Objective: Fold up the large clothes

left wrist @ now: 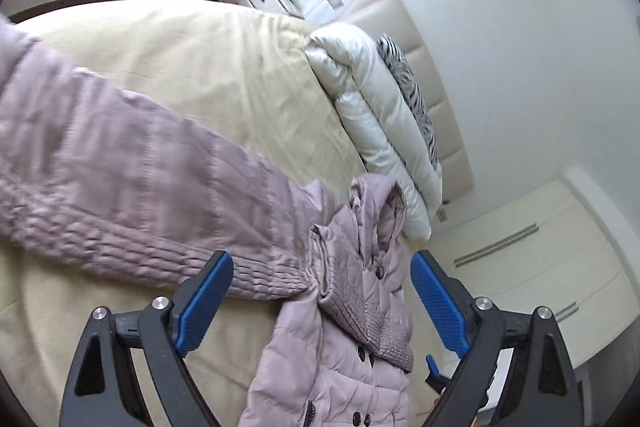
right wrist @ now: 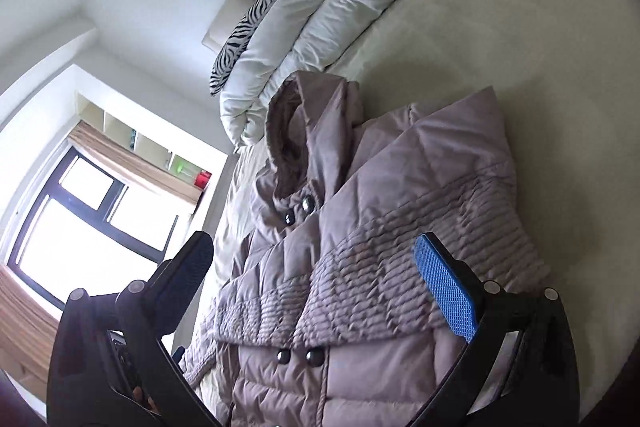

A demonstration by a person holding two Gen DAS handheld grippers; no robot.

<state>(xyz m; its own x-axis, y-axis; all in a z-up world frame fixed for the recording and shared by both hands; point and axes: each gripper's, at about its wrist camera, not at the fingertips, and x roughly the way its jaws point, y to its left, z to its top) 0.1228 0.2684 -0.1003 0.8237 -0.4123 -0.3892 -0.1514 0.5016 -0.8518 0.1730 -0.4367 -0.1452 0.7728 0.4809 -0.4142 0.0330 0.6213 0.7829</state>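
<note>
Left gripper (left wrist: 322, 277): jaws stand wide apart, blue pads clear of the cloth; nothing is gripped, the jacket only lies beyond and between them.
Right gripper (right wrist: 312, 263): jaws also spread wide, one blue pad (right wrist: 446, 293) over the quilted band but not pressing it; it holds nothing.
Jacket (right wrist: 360, 227): a mauve quilted down coat with a hood (right wrist: 304, 131), lying front side up on the bed (dark round buttons in pairs along the closure).
Sleeve (left wrist: 132, 167): in the left wrist view one sleeve stretches out sideways across the bed, with a finely ribbed stitched panel along it.
Folded sleeve (right wrist: 420, 239): in the right wrist view a sleeve lies over the chest.
Bed (left wrist: 208, 67): cream cover, slightly creased.
Duvet (left wrist: 372, 107): white, rolled at the headboard, touching the hood.
Zebra cushion (right wrist: 248, 31): behind the duvet.
</note>
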